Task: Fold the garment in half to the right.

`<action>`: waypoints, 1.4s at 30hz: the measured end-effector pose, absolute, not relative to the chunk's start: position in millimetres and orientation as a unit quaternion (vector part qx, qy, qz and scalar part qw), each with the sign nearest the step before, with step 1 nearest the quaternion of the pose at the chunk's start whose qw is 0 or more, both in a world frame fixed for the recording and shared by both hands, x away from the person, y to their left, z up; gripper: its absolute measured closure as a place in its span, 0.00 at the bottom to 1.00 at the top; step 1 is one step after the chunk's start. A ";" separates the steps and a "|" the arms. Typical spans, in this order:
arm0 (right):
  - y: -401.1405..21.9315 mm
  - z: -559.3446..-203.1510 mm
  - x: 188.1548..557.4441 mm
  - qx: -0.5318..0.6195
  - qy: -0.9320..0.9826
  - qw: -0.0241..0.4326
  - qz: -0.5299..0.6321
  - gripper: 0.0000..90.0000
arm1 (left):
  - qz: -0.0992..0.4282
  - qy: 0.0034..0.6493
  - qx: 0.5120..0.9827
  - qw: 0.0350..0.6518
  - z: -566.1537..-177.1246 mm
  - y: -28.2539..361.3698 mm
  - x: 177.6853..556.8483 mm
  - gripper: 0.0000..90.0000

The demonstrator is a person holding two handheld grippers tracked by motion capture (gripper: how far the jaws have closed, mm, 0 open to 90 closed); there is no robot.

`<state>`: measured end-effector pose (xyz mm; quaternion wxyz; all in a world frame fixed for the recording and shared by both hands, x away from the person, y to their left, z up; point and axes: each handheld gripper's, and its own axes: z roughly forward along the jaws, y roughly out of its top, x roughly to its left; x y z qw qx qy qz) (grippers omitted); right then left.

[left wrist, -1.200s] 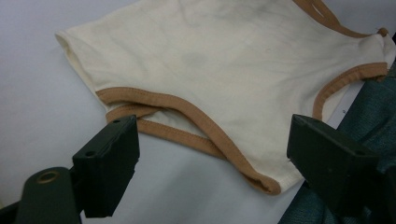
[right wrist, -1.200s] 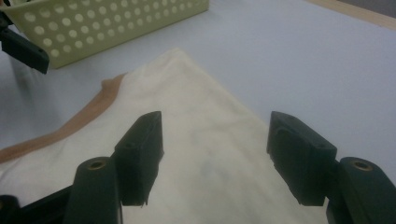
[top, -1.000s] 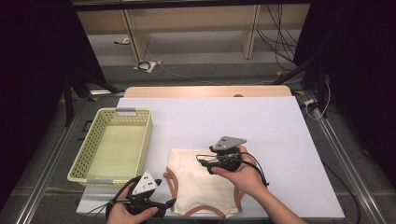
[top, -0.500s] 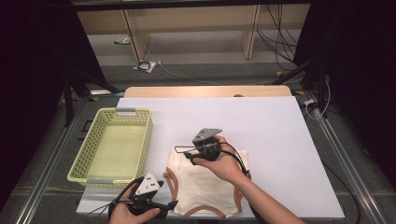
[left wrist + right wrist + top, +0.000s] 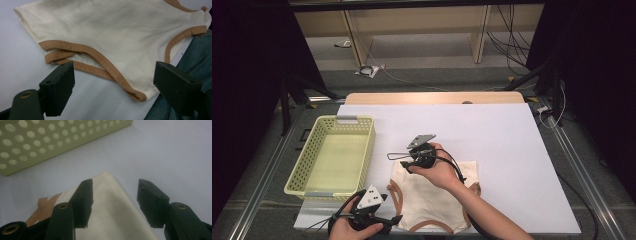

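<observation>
While the right tongs (image 5: 113,203) have been closing, still agape, over the garment (image 5: 112,215) corner, the left tongs (image 5: 112,92) gape empty

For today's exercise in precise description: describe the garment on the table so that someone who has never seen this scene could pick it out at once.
Start at the white table. Right of the pale green perforated basket, near the front edge, lies the garment, spread flat. It is the one soft thing there: cream cloth edged with tan-brown binding, the right gripper poised at its far left corner.

No writing, label, brand mark or number can be read anywhere here, neither on the cloth, the basket nor the table.
</observation>
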<state>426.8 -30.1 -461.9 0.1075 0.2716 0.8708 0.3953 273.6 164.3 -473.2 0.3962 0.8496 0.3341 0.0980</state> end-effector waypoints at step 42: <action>13.9 -487.3 453.8 0.258 0.905 0.069 0.332 0.77 | 0.090 0.337 0.853 0.388 -476.0 165.4 275.2 0.20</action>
